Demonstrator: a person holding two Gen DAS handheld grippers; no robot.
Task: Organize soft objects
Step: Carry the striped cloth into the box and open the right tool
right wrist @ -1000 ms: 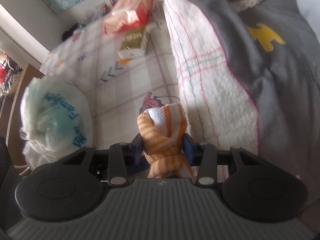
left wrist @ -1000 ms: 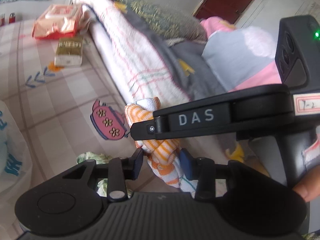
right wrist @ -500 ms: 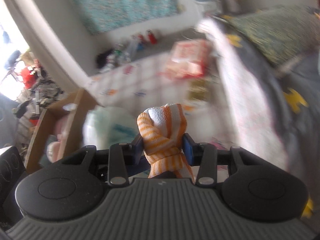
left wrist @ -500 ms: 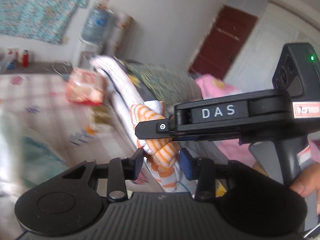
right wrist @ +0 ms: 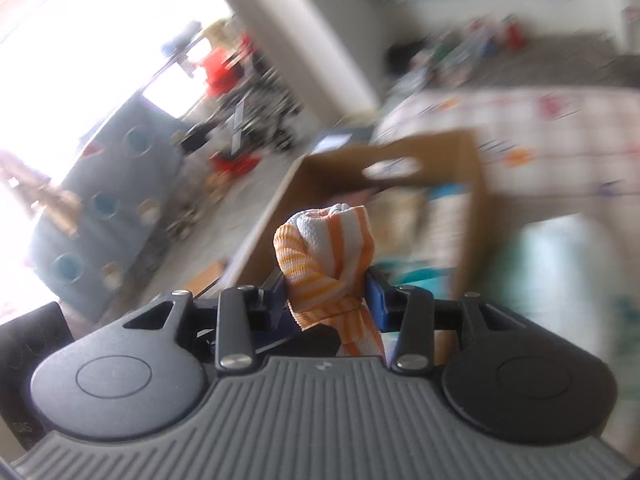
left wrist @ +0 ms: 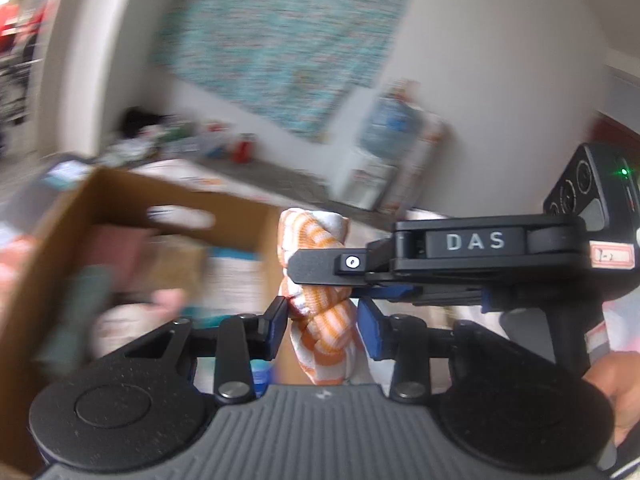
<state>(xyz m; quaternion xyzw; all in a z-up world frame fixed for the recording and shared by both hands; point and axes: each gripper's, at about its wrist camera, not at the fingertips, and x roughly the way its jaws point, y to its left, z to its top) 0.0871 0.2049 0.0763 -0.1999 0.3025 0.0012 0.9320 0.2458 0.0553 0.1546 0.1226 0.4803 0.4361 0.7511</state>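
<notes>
An orange-and-white striped cloth (left wrist: 320,312) is bunched into a roll and held in the air. My left gripper (left wrist: 322,326) is shut on its lower part. My right gripper (right wrist: 328,294) is shut on the same cloth (right wrist: 326,248), and its black body reaches in from the right in the left wrist view (left wrist: 472,256). An open cardboard box (left wrist: 132,208) holding soft items lies ahead to the left. In the right wrist view the box (right wrist: 400,156) stands just beyond the cloth. Both views are motion-blurred.
A patterned bed sheet (right wrist: 552,136) lies right of the box. A white and teal plastic bag (right wrist: 568,264) sits near the box's right side. A water bottle on a stand (left wrist: 384,140) is against the far wall. Floor clutter (right wrist: 248,92) is at left.
Both grippers have swung left together with the cloth, away from the blankets and pillows on the bed. The cardboard box has come into view just ahead.
</notes>
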